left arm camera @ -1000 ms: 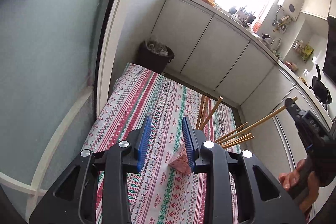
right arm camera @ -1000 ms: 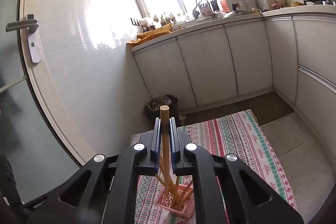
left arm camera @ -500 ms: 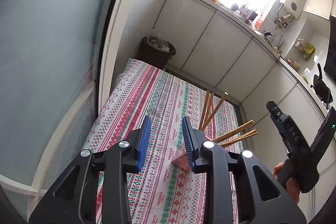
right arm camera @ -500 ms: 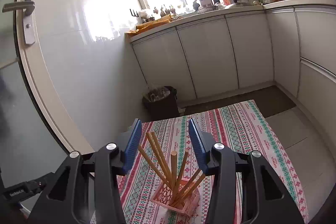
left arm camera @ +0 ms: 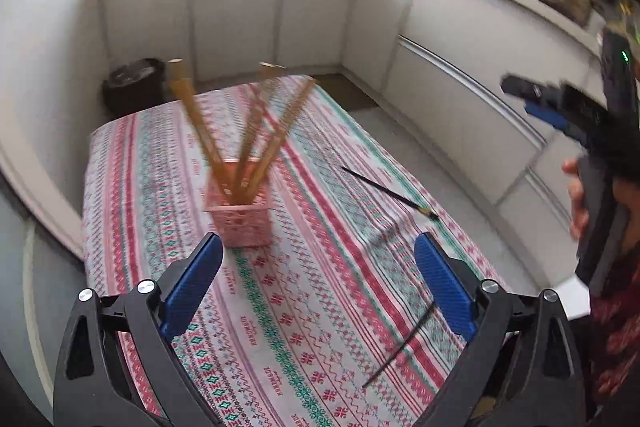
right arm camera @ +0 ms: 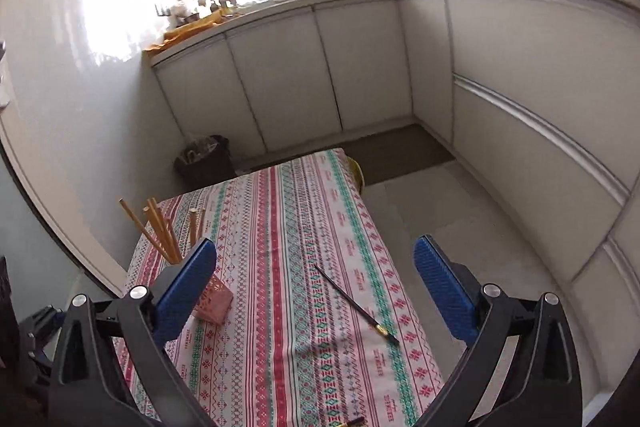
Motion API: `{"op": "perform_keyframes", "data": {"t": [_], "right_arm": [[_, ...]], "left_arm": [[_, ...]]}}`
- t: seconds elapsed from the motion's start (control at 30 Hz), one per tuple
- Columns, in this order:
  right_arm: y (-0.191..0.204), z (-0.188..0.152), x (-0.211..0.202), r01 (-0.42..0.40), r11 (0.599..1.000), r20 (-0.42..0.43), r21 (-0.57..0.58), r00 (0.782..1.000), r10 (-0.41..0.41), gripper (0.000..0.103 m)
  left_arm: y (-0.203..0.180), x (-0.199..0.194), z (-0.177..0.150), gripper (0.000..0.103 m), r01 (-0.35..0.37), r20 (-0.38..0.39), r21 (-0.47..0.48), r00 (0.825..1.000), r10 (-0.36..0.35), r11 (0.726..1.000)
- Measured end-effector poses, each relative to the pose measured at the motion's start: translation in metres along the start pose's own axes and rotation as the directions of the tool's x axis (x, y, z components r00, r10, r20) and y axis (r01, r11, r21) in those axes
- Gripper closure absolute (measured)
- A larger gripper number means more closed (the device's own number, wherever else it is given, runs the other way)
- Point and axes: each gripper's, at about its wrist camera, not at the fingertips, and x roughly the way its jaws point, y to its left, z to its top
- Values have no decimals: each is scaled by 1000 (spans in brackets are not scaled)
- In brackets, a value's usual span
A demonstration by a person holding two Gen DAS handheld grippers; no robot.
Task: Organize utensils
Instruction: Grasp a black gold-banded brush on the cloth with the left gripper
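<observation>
Right wrist view is showing both grippers (right arm camera: 315,281) hovering with fingers apart, likely lining up on the black chopstick (right arm camera: 356,309) at lower center, bound for the pink holder (right arm camera: 212,301).

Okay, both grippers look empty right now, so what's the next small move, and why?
Probably lower the open right gripper onto the black chopstick lying loose on the tablecloth just ahead of it. The wooden chopsticks already stand in the pink holder, and a second black chopstick lies nearer the left gripper.

Wooden chopsticks (left arm camera: 208,143), pink plastic basket (left arm camera: 240,219), patterned cloth (left arm camera: 320,307)
</observation>
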Motion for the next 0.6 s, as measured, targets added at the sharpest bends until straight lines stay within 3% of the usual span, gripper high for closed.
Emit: {"op": "perform_keyframes", "data": {"t": [0.13, 0.23, 0.3, 0.4, 0.47, 0.53, 0.6], "right_arm": [[-68, -1, 3, 11, 982, -52, 187, 999, -2, 7], [-100, -6, 11, 59, 964, -106, 258, 994, -33, 7], [-115, -10, 18, 60, 952, -151, 300, 988, -15, 7], [-127, -13, 24, 60, 941, -189, 332, 982, 4, 7], [-131, -14, 26, 57, 942, -203, 331, 979, 12, 7], [-134, -14, 27, 47, 938, -201, 344, 979, 25, 7], [-139, -14, 29, 40, 934, -207, 355, 978, 37, 7]], "left_arm": [[-52, 47, -14, 7, 110, -147, 141, 985, -89, 984], [-87, 88, -25, 7, 200, -279, 196, 950, -141, 960], [-109, 117, -33, 7, 245, -371, 257, 918, -139, 935], [-142, 152, -44, 7, 311, -495, 381, 864, -92, 871], [-154, 170, -46, 10, 370, -559, 396, 823, -98, 840], [-160, 187, -46, 21, 438, -631, 365, 765, -127, 822], [-162, 201, -46, 42, 458, -672, 353, 731, -120, 816]]}}
